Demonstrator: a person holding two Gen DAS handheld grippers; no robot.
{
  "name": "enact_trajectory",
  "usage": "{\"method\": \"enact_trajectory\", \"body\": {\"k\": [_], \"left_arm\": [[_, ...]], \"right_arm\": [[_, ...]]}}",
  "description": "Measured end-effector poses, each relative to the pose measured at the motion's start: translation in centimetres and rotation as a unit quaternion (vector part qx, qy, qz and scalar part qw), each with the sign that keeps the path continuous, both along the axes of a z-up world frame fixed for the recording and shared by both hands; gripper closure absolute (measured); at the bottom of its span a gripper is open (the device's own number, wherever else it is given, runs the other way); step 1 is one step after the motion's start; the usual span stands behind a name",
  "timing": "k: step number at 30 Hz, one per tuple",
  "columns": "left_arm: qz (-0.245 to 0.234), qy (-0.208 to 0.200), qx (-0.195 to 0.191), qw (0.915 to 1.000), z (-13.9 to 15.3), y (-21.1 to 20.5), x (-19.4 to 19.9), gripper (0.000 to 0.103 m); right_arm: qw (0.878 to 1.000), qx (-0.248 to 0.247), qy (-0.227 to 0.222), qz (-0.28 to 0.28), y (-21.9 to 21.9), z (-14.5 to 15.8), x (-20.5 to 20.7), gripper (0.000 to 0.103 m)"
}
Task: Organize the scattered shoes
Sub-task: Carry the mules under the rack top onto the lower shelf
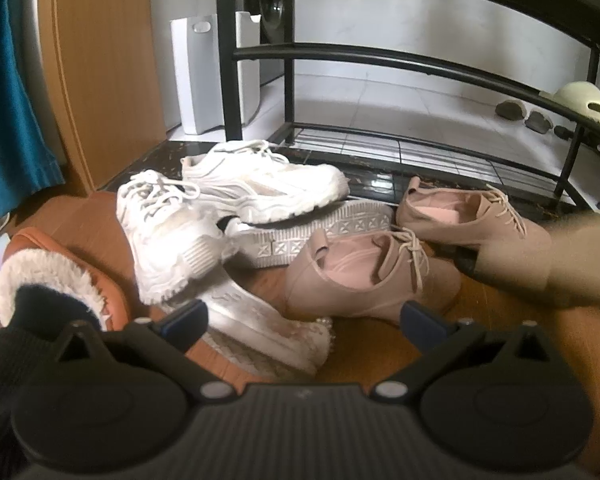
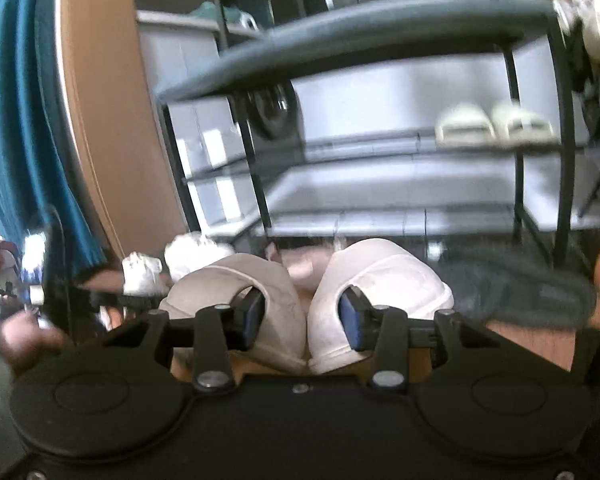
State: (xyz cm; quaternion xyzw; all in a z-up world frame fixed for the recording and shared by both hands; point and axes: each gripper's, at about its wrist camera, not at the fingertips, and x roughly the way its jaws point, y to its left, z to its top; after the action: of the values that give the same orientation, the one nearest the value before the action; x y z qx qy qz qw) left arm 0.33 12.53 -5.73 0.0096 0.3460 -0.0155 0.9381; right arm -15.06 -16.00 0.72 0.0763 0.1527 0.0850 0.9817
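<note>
In the left wrist view the left gripper hangs with its jaws spread wide and nothing between them, low over a heap of scattered shoes: two white sneakers stacked at centre frame, a pair of pink lace-up shoes to the right, a fur-lined slipper at lower left. The black shoe rack stands behind, its lower shelf bare, probably the destination. In the right wrist view, which is blurred, the right gripper pinches two pale shoes together at their adjoining inner walls, seemingly so the pair travels as one toward the rack.
</note>
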Motion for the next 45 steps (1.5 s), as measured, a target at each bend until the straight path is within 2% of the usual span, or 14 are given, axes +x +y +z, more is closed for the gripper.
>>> {"method": "enact_trajectory", "body": {"k": [3,5,12,15,23,29,30,34,38,39,41,42,43,45], "left_arm": [[0.004,0.002,0.0,1.0,-0.1,0.1,0.1,0.001],[0.008,0.004,-0.001,1.0,-0.2,0.2,0.1,0.001],[0.006,-0.009,0.008,0.9999,-0.1,-0.1,0.1,0.001],[0.004,-0.011,0.008,0.9999,0.0,-0.3,0.2,0.001],[0.013,-0.007,0.001,0.9999,0.3,-0.1,1.2,0.0],[0.01,-0.001,-0.001,0.9999,0.2,-0.3,1.8,0.0],[0.008,-0.001,0.0,1.0,0.1,-0.4,1.9,0.0],[-0.004,0.004,0.001,1.0,-0.1,-0.8,1.8,0.0],[-0.01,0.008,0.001,0.9999,-0.3,-1.0,1.6,0.0],[-0.01,0.008,0.001,0.9999,-0.3,-1.0,1.6,0.0],[-0.009,0.006,0.0,0.9999,-0.2,-0.9,1.5,0.0],[-0.008,0.006,0.0,0.9999,-0.2,-0.9,1.5,0.0],[-0.007,0.006,-0.002,1.0,-0.2,-0.9,1.5,0.0],[-0.007,0.005,-0.003,1.0,-0.2,-0.9,1.5,0.0]], "right_arm": [[0.999,-0.009,-0.041,-0.006,-0.2,1.5,1.5,0.062],[0.997,-0.011,-0.076,-0.018,-0.6,2.5,3.7,0.062],[0.987,-0.002,-0.149,-0.059,-0.9,3.7,11.2,0.062],[0.982,-0.014,-0.174,-0.076,-0.9,3.7,16.7,0.062],[0.981,-0.007,-0.158,-0.113,-1.6,2.3,28.8,0.061],[0.979,0.018,-0.127,-0.159,-3.1,0.9,35.4,0.061],[0.978,0.019,-0.124,-0.165,-3.2,0.6,35.6,0.059],[0.973,-0.033,-0.136,-0.182,-2.3,-0.7,36.3,0.053],[0.971,-0.032,-0.122,-0.204,-2.5,-2.5,36.0,0.051],[0.97,-0.031,-0.116,-0.21,-2.7,-2.9,36.0,0.049],[0.972,-0.032,-0.102,-0.21,-2.8,-3.3,36.2,0.026],[0.973,-0.034,-0.098,-0.204,-2.8,-3.3,36.4,0.019],[0.975,-0.046,-0.096,-0.194,-2.5,-3.3,36.2,0.013],[0.976,-0.066,-0.092,-0.184,-1.9,-3.3,35.7,0.009]]}}
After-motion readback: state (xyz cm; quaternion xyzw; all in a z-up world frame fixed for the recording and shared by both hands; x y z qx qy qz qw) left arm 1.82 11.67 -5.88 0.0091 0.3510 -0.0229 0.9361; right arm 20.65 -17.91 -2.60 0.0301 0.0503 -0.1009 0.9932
